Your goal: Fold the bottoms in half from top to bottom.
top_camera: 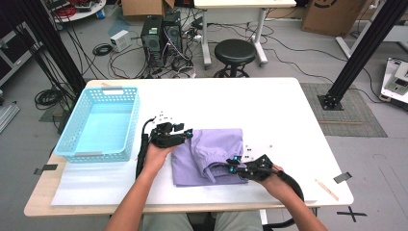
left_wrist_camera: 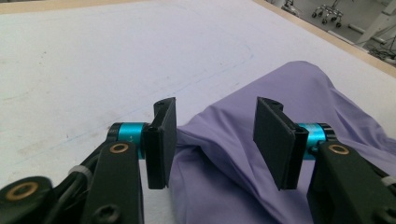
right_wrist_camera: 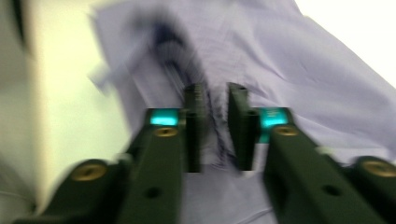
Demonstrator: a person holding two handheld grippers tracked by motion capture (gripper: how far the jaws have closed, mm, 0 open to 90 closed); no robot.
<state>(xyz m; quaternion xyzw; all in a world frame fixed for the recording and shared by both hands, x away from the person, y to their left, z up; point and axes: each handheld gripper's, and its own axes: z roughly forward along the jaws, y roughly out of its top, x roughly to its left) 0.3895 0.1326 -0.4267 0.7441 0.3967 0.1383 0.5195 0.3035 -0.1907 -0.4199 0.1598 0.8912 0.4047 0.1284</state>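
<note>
purple cloth [top_camera: 208, 154] half folded on the tabletop [top_camera: 279, 110]; left tongs [left_wrist_camera: 215, 140] open astride a ridge, right tongs [right_wrist_camera: 217, 128] narrowly apart, seemingly holding nothing.

- A folded lilac garment [top_camera: 207, 155] lies on the white surface [top_camera: 269, 108], just right of a light blue plastic basket [top_camera: 100, 123].
- The left gripper [top_camera: 186, 133], held in a hand [top_camera: 156, 155], sits at the garment's upper left edge.
- The right gripper [top_camera: 231, 166] reaches in from the right and meets a bunched fold near the garment's front edge.
- Beyond the surface stand a black round stool [top_camera: 235, 53] and computer towers [top_camera: 161, 33] amid tangled cables.
</note>
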